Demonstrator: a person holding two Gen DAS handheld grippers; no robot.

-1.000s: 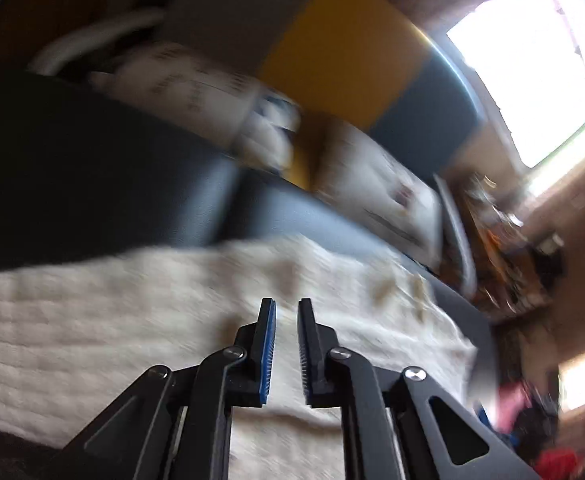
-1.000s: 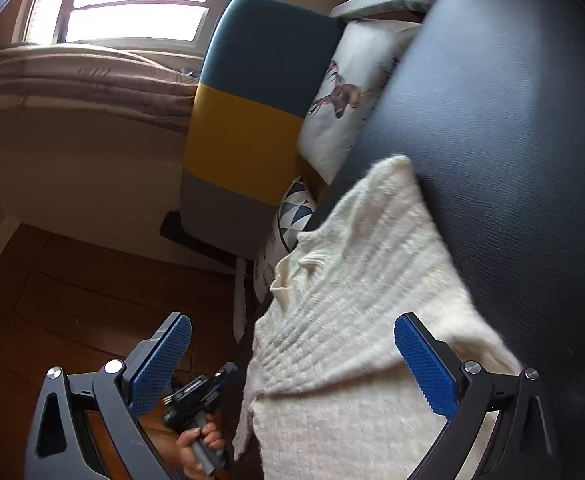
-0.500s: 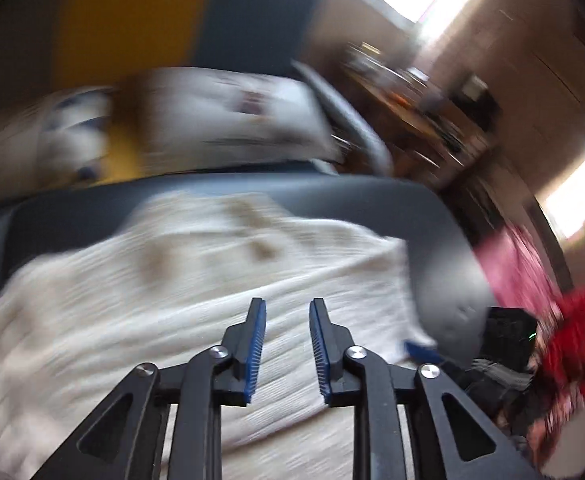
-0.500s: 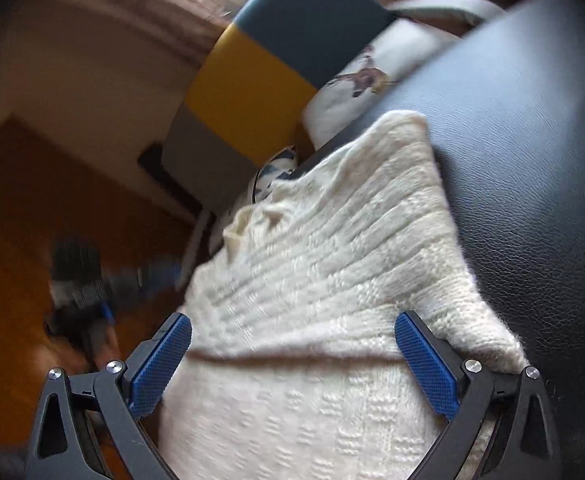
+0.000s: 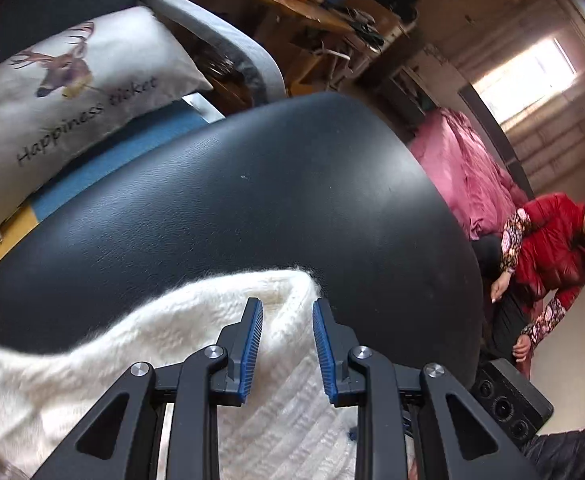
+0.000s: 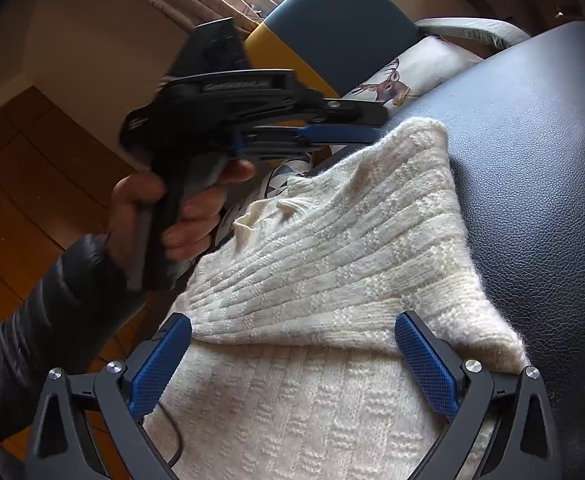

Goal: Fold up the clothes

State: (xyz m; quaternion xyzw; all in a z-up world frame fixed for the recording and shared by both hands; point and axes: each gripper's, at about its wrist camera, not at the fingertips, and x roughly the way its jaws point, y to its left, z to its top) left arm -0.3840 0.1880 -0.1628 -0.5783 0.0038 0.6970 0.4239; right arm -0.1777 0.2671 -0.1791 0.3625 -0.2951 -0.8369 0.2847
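Observation:
A cream knitted sweater [image 6: 332, 248] lies folded on a black leather seat [image 6: 540, 152]. In the left wrist view its fuzzy far corner [image 5: 292, 288] shows just beyond my fingertips. My left gripper [image 5: 286, 308] is open by a narrow gap and hovers at that corner, with nothing pinched. The right wrist view shows the left gripper [image 6: 380, 124] from the side, held by a hand [image 6: 180, 216] in a dark sleeve. My right gripper [image 6: 292, 360] stands wide open over the sweater's folded edge, one blue pad [image 6: 424, 360] on each side of it.
A deer-print cushion [image 5: 72, 92] and a blue and yellow chair back [image 6: 332, 28] sit behind the seat. A person in a red jacket [image 5: 552, 248] sits at the right beside pink cloth [image 5: 464, 172]. A cluttered table [image 5: 316, 4] stands at the back. Wooden floor [image 6: 24, 200] lies to the left.
My left gripper swung across the sweater to its far corner and its jaws spread a little. It now shows in the right wrist view. The right gripper stayed wide open and drew nearer the folded edge.

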